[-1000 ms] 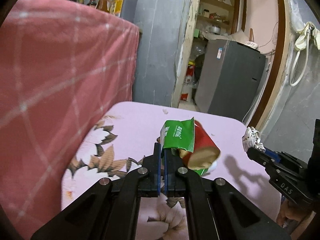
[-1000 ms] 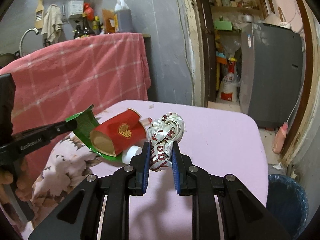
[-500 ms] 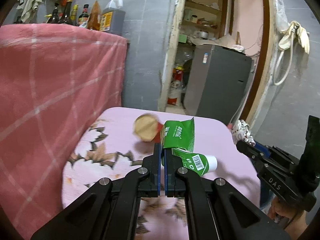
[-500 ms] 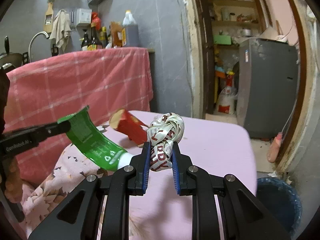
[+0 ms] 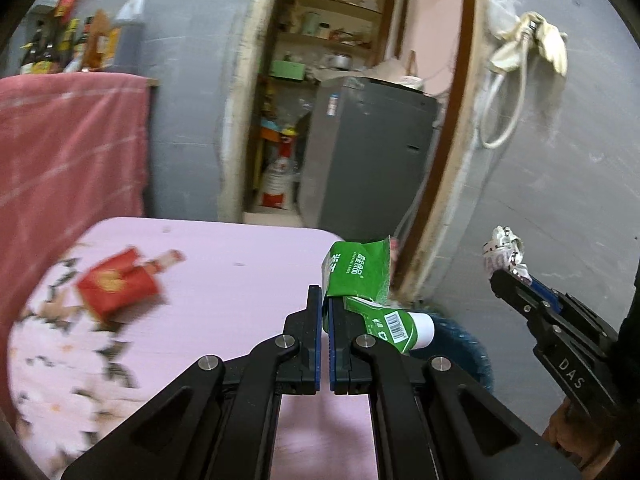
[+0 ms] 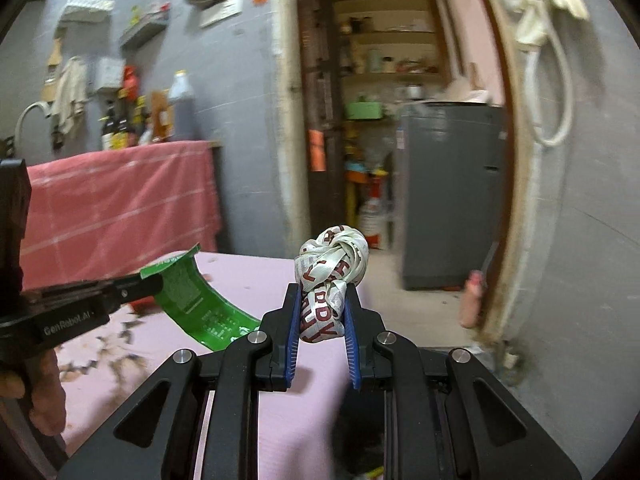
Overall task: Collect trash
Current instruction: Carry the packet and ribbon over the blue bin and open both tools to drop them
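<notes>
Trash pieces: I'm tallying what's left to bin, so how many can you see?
3. A green wrapper in the left gripper, a knotted ribbon in the right gripper, and a red cup lying on the table. More may be hidden.

The tabletop (image 5: 224, 280) is showing pale pink, with a brown-and-white leaf print running along its left side, and a red cup (image 5: 116, 288) with a gold emblem is lying on it. The green wrapper (image 5: 360, 276) is carrying white lettering, a barcode and a white end, while the knotted ribbon (image 6: 332, 276) is showing white with dark red letters. Both black claws are wearing blue pads, and a red cloth (image 6: 120, 196) with pale check lines is hanging behind.
</notes>
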